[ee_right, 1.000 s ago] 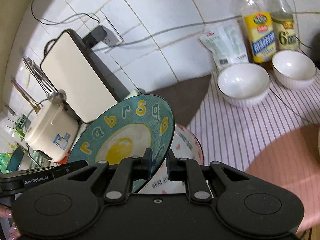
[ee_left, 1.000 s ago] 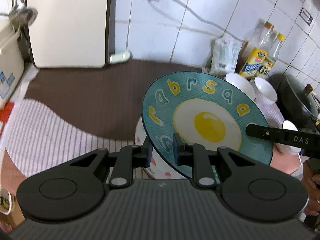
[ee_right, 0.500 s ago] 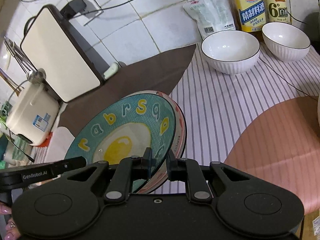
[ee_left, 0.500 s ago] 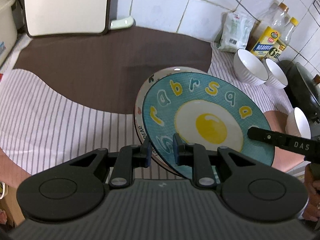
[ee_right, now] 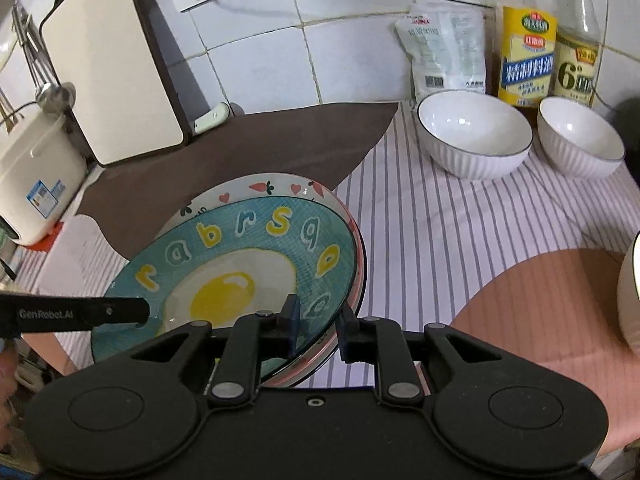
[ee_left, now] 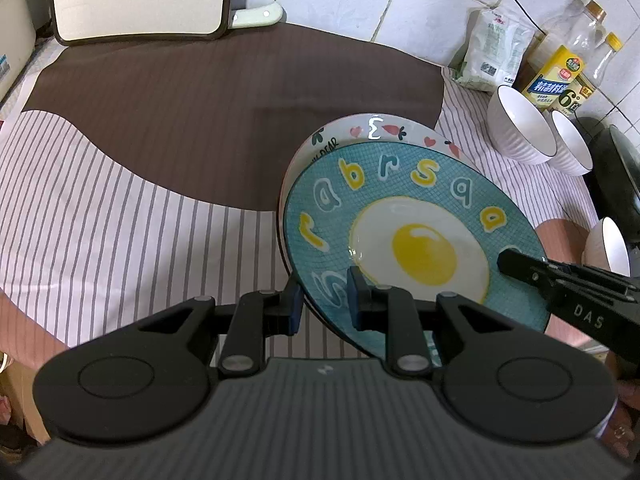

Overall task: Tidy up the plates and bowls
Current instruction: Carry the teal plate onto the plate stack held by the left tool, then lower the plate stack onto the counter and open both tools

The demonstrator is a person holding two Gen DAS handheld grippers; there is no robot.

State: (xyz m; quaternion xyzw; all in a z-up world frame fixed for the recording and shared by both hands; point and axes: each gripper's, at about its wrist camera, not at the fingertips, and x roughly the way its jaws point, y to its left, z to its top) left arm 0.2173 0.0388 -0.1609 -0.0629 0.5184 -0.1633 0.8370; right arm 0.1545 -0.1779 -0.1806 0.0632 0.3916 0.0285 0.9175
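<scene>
The teal egg plate (ee_left: 400,216) is gripped at its near left rim by the left gripper (ee_left: 325,305) and at its near right rim by the right gripper (ee_right: 316,326). It is held just above, perhaps touching, a white carrot-print plate (ee_left: 376,128) on the striped cloth (ee_left: 120,216); contact cannot be made out. That plate is mostly hidden. Two white bowls (ee_right: 474,138) are seen near the bottles (ee_right: 526,40).
</scene>
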